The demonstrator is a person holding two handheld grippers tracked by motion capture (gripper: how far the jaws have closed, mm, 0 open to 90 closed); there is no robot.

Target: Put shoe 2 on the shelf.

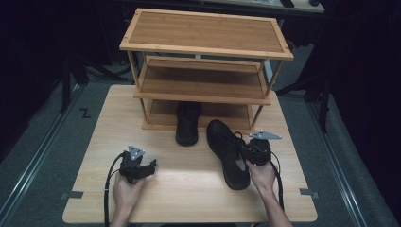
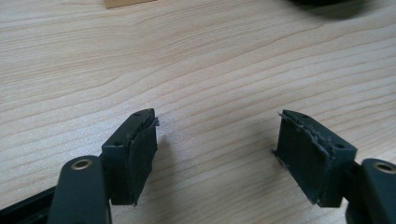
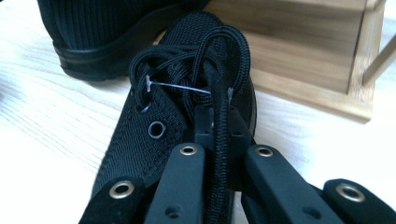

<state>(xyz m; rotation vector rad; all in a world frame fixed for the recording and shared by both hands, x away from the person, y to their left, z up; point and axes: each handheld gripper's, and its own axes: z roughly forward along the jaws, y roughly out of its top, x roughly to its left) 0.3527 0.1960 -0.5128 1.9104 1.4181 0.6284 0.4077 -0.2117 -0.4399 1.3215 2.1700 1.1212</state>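
Two black shoes are on the wooden table (image 1: 189, 189). One shoe (image 1: 188, 124) rests partly inside the bottom level of the wooden rack (image 1: 203, 71); its heel (image 3: 102, 37) appears in the right gripper view. The other shoe (image 1: 228, 153) lies in front of the rack, toe toward it. My right gripper (image 1: 248, 152) is shut on the edge of this shoe's (image 3: 177, 107) opening beside the laces (image 3: 205, 70). Over at the left, my left gripper (image 1: 152, 166) is open above bare table, jaws wide apart (image 2: 217, 140), holding nothing.
The three-level rack stands at the table's far edge, its upper shelves bare. The rack's base (image 3: 317, 70) is close behind the held shoe. Dark stands and floor surround the table.
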